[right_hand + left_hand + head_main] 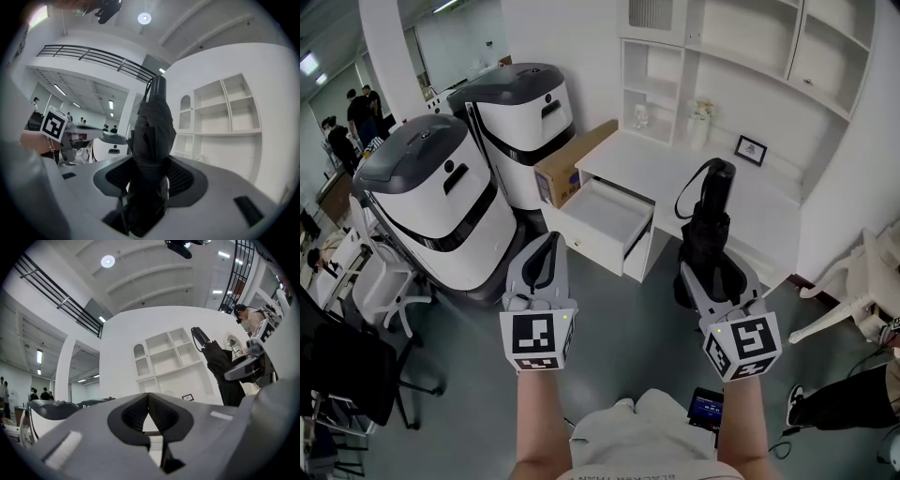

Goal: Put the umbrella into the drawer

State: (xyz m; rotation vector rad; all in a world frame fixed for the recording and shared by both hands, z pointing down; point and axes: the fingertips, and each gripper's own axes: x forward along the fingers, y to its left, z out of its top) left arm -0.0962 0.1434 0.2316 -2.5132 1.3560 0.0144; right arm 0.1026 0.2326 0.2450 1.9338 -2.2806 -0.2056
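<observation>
A folded black umbrella (710, 217) stands upright in my right gripper (713, 274), whose jaws are shut on its lower part; its handle end points up. In the right gripper view the umbrella (153, 133) fills the gap between the pads of the right gripper (149, 180). My left gripper (546, 264) is shut with nothing in it, its pads meeting at the tips in the left gripper view (148, 401). An open white drawer (605, 214) juts from the white desk (670, 173), ahead and between both grippers. From the left gripper view the umbrella (220, 366) shows at the right.
Two large white and grey machines (441, 202) (522, 122) stand left of the desk, with a cardboard box (572, 164) wedged beside it. White shelves (750, 56) rise behind; a small framed picture (751, 149) is on the desktop. A white chair (853, 281) sits right.
</observation>
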